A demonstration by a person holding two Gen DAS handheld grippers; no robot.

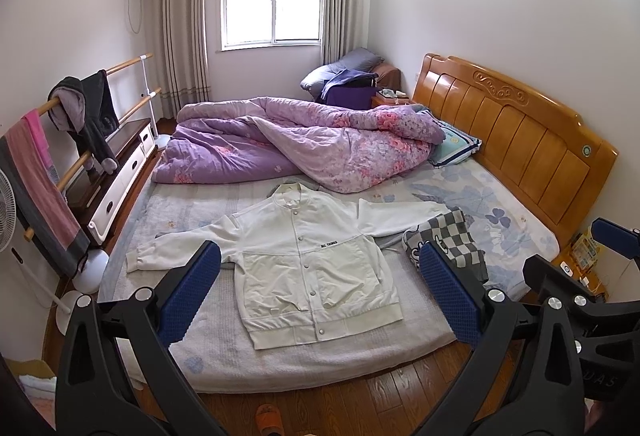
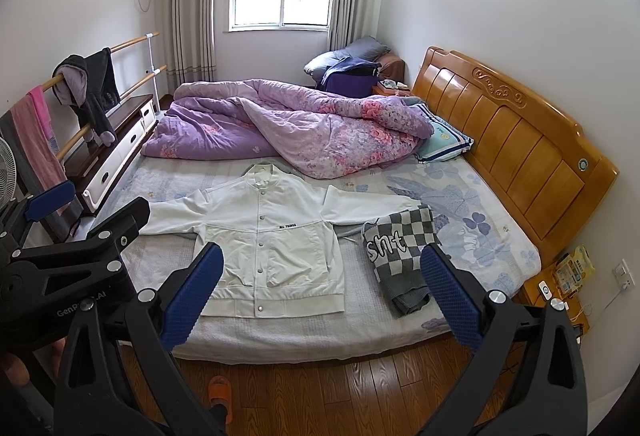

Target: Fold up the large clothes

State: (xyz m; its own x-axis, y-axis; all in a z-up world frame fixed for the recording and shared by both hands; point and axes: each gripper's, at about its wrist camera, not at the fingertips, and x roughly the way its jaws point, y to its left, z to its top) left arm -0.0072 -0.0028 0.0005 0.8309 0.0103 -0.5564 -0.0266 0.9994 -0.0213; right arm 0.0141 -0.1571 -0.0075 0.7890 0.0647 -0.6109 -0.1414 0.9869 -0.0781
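Observation:
A white snap-front jacket [image 1: 308,260] lies flat and face up on the bed, sleeves spread to both sides; it also shows in the right wrist view [image 2: 272,244]. A folded grey-and-white checkered garment [image 1: 448,240] lies over the end of its right sleeve, also seen from the right wrist [image 2: 400,256]. My left gripper [image 1: 320,276] is open and empty, held above the floor in front of the bed. My right gripper [image 2: 322,276] is open and empty too, beside it. Each gripper shows at the edge of the other's view.
A crumpled purple floral quilt [image 1: 288,139] covers the far half of the bed. A wooden headboard [image 1: 512,131] stands at the right, with a nightstand [image 2: 560,284] by it. A clothes rail [image 1: 80,115] and low cabinet [image 1: 120,171] line the left. An orange slipper [image 2: 220,396] lies on the floor.

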